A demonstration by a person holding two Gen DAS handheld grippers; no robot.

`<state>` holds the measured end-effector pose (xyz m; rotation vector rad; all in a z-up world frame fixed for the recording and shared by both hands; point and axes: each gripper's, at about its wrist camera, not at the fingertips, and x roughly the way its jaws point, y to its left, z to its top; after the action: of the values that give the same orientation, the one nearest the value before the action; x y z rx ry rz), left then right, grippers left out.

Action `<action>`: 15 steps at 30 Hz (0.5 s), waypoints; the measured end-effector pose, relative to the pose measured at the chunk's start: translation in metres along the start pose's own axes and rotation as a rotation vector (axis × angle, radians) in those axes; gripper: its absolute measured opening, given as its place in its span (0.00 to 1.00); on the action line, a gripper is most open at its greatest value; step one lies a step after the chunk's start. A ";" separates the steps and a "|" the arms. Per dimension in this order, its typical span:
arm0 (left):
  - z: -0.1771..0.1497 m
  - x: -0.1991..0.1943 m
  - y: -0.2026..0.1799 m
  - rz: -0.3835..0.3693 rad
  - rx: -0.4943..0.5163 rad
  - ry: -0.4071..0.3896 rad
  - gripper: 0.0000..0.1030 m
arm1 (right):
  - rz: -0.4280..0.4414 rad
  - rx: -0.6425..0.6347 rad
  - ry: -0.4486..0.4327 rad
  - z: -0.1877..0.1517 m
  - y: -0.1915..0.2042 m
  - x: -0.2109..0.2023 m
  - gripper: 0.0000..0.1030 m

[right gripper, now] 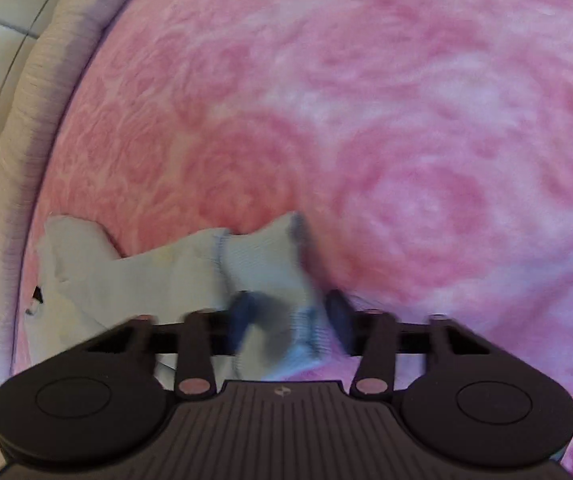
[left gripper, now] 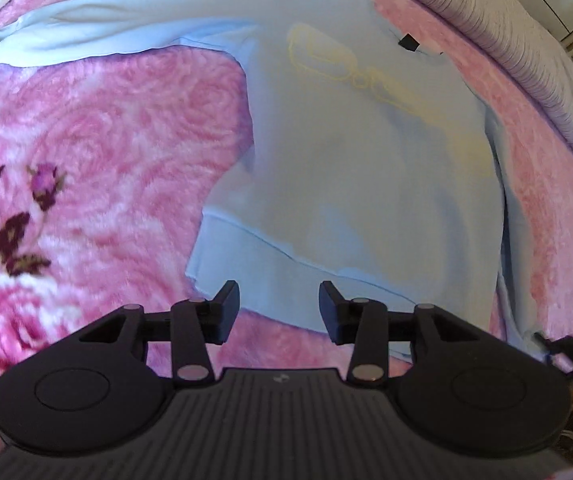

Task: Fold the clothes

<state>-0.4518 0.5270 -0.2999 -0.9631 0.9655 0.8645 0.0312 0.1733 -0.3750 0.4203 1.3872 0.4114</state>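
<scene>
A light blue sweatshirt (left gripper: 366, 160) with a yellow print lies flat on the pink blanket (left gripper: 106, 120), one sleeve (left gripper: 106, 32) stretched out to the left. My left gripper (left gripper: 279, 304) hovers open over the bottom hem (left gripper: 286, 268), its fingers apart and gripping nothing. In the blurred right wrist view, the other sleeve (right gripper: 158, 268) runs in from the left, and its ribbed cuff (right gripper: 270, 256) fills the gap between the fingers of my right gripper (right gripper: 292, 316), which is shut on it.
The pink rose-patterned blanket (right gripper: 406, 120) covers the bed. A grey ribbed bed edge (left gripper: 526, 60) curves along the far right, seen as the grey edge (right gripper: 18, 140) at left in the right wrist view. A small black tag (left gripper: 408, 42) marks the collar.
</scene>
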 end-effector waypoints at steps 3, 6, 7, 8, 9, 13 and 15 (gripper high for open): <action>-0.006 -0.015 -0.007 0.005 0.014 -0.024 0.37 | 0.081 -0.145 -0.125 0.021 0.021 -0.044 0.09; -0.008 -0.018 -0.006 0.021 0.017 -0.036 0.41 | 0.043 -0.316 -0.300 0.052 0.031 -0.103 0.08; -0.008 -0.019 -0.006 0.026 0.017 -0.040 0.42 | 0.016 -0.330 -0.329 0.065 0.027 -0.114 0.09; -0.009 -0.020 -0.005 0.032 0.017 -0.044 0.43 | -0.043 -0.320 -0.322 0.078 0.021 -0.113 0.10; -0.009 -0.018 -0.002 0.040 0.011 -0.041 0.43 | -0.109 -0.305 -0.308 0.090 0.014 -0.111 0.27; -0.009 -0.011 0.018 0.044 -0.038 -0.032 0.43 | -0.207 -0.223 -0.255 0.090 -0.003 -0.096 0.36; -0.008 -0.006 0.031 0.031 -0.082 -0.028 0.45 | -0.114 -0.231 -0.190 0.062 0.001 -0.087 0.43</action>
<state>-0.4841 0.5288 -0.3042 -1.0051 0.9288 0.9479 0.0811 0.1271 -0.2927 0.1847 1.1573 0.4220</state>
